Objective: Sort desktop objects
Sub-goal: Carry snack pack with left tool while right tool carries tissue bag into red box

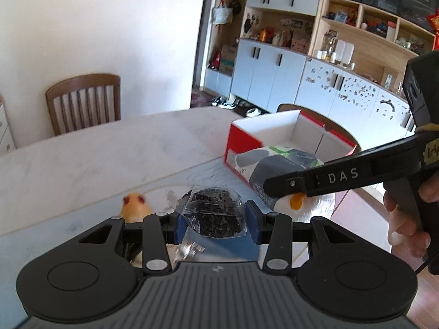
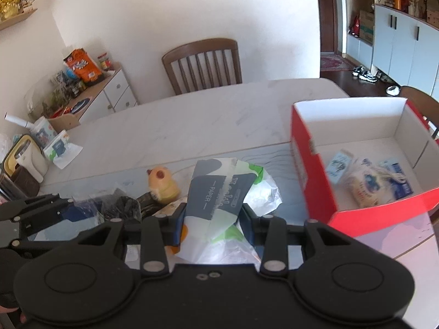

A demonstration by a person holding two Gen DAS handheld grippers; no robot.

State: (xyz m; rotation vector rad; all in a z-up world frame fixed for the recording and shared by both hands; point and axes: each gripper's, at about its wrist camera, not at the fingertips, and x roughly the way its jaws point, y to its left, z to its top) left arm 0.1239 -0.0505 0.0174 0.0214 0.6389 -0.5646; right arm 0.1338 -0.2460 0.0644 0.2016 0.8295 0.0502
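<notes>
My left gripper (image 1: 216, 223) is shut on a clear plastic bag of small black parts (image 1: 216, 213), held above the table. My right gripper (image 2: 212, 220) is shut on a tissue paper pack (image 2: 219, 192) in grey, white and green wrap. That pack also shows in the left wrist view (image 1: 274, 167), with the right gripper (image 1: 285, 189) clamped on it. A red cardboard box (image 2: 310, 164) with a white inside stands open to the right and holds several small packets (image 2: 367, 181). A yellow toy duck (image 2: 163, 182) lies on the table between the grippers.
The white marble table (image 2: 192, 120) carries a glass sheet on its near part. A wooden chair (image 2: 203, 65) stands at the far side. A low cabinet (image 2: 90, 98) with snacks stands at the left. A tissue packet (image 2: 59, 150) and a container (image 2: 24, 159) sit at the table's left edge.
</notes>
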